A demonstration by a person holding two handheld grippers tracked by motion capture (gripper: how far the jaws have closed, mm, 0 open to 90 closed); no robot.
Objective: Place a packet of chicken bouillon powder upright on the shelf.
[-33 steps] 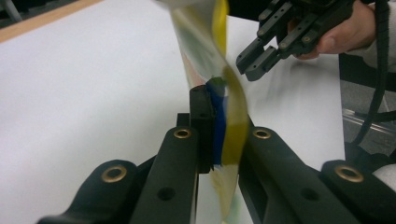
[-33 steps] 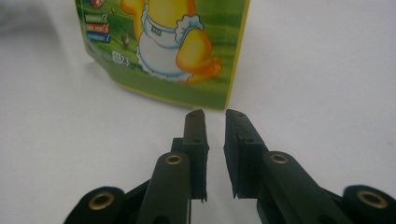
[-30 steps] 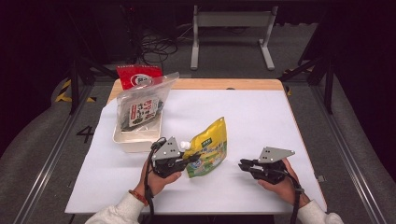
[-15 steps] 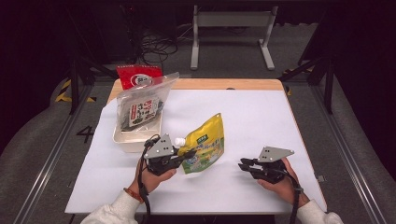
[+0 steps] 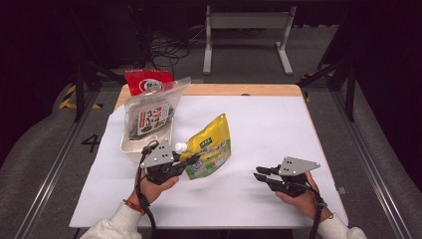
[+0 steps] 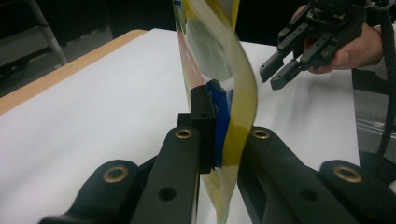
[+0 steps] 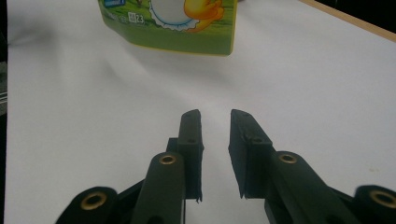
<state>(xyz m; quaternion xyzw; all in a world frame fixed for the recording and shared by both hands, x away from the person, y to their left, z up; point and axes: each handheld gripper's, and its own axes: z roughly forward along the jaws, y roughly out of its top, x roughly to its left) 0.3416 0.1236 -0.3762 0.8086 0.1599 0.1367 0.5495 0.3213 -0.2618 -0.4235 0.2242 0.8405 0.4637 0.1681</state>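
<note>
My left gripper (image 5: 191, 160) has its jaws clamped on the edge of the yellow-green flat-bottomed plastic spout pouch (image 5: 211, 149), which tilts off the white tabletop (image 5: 278, 124) left of centre, its white cap (image 5: 180, 147) toward the white rectangular bin (image 5: 130, 148) holding a clear seaweed bag (image 5: 152, 112). My right gripper (image 5: 263, 173), near right and well apart from the pouch, holds nothing; its jaws have just been opening and stand a little apart. I judge I am mid-carry, pouch lifted. Next I should bring the right jaws up to the pouch's free end, opening wider to take it.
</note>
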